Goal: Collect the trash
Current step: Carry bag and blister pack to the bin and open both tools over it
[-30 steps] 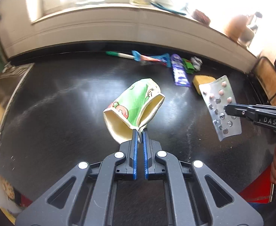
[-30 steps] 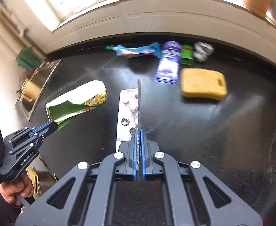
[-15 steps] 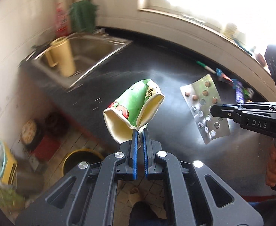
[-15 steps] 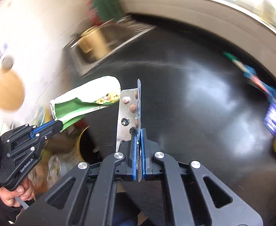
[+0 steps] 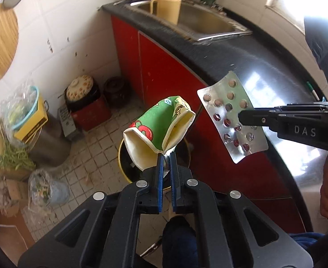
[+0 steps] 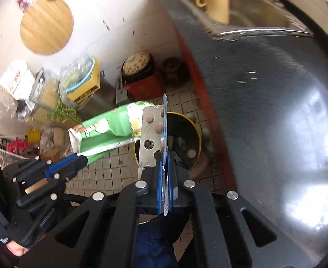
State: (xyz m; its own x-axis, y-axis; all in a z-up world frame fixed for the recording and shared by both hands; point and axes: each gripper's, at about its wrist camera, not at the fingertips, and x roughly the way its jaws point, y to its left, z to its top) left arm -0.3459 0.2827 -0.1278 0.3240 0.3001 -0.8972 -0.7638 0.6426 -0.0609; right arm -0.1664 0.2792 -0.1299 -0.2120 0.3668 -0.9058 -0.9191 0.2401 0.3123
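Note:
My left gripper [image 5: 166,156] is shut on a crushed green paper cup [image 5: 157,129] with a cream inside, held in the air above a yellow-rimmed bin [image 5: 125,167] on the floor. The cup also shows in the right wrist view [image 6: 106,129]. My right gripper [image 6: 164,154] is shut on a silver pill blister pack [image 6: 150,138], held edge-on over the same bin [image 6: 190,140]. In the left wrist view the blister pack [image 5: 231,116] hangs to the right of the cup, pinched by the right gripper [image 5: 242,117].
A black countertop [image 6: 275,89] with red cabinet fronts [image 5: 164,67] runs on the right, with a steel sink [image 5: 199,20] and a yellow jug [image 5: 168,6]. On the tiled floor stand pots [image 5: 83,93], a metal drum [image 5: 50,138] and bags of vegetable scraps [image 5: 45,185].
Both grippers have swung left, off the countertop and out over the floor. They now hold the cup and the blister pack above the bin.

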